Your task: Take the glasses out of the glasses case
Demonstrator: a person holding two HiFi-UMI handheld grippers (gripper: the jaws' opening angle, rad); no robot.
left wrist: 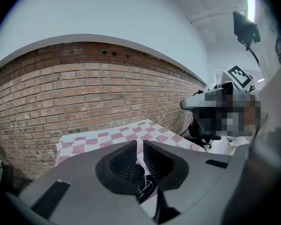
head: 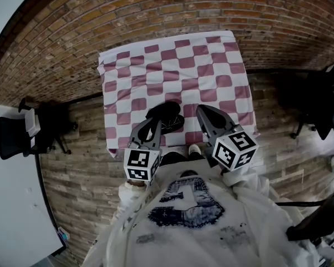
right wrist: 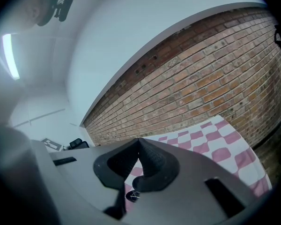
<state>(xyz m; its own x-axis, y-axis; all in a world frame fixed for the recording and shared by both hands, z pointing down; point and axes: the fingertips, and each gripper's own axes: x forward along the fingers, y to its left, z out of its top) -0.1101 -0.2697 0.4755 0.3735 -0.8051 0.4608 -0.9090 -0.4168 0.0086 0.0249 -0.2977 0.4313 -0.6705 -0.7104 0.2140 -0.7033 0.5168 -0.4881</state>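
A black glasses case (head: 168, 117) lies open near the front edge of the checked cloth (head: 172, 65). My left gripper (head: 155, 122) reaches its left side. In the left gripper view, the left gripper (left wrist: 140, 147) has its jaws a narrow slit apart, and the case's dark edge (left wrist: 136, 173) shows low in the slit. Thin wire glasses (left wrist: 145, 185) lie just below. My right gripper (head: 201, 109) is just right of the case. In its own view, the right gripper (right wrist: 139, 140) has its tips together and holds nothing, with the case (right wrist: 132, 196) under it.
The pink-and-white cloth covers a small table against a brick wall (head: 156, 10). A black office chair (head: 14, 138) stands at the left and another (head: 317, 107) at the right. A white desk edge (head: 11, 216) lies at the lower left.
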